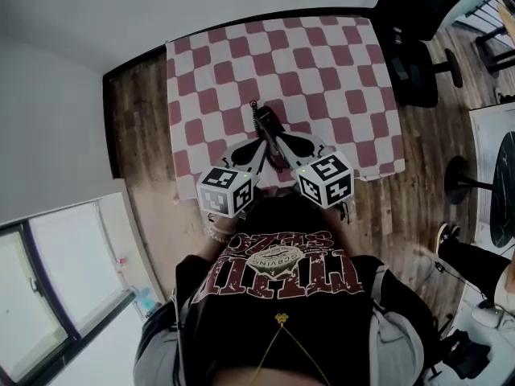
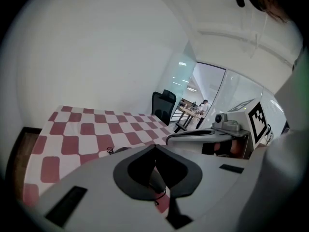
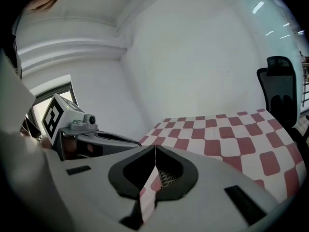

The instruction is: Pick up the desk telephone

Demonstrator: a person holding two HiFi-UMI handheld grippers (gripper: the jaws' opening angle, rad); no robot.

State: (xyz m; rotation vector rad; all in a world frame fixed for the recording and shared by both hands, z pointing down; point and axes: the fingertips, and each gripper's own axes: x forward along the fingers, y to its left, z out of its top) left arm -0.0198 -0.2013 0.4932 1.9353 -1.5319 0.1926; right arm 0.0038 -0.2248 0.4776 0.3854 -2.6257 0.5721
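Wood floor surrounds a table (image 1: 322, 63) covered in a red-and-white checked cloth. Over its near edge, the left hand-held gripper (image 2: 155, 147) and the right hand-held gripper (image 3: 155, 148) angle inward, each with its jaws closed together and gripping nothing. The small dark telephone (image 1: 267, 124) lies on the cloth just beyond the 2 tips.

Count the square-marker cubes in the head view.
2: the left cube and the right cube, side by side at the near edge of the checkered table. None seems hidden.
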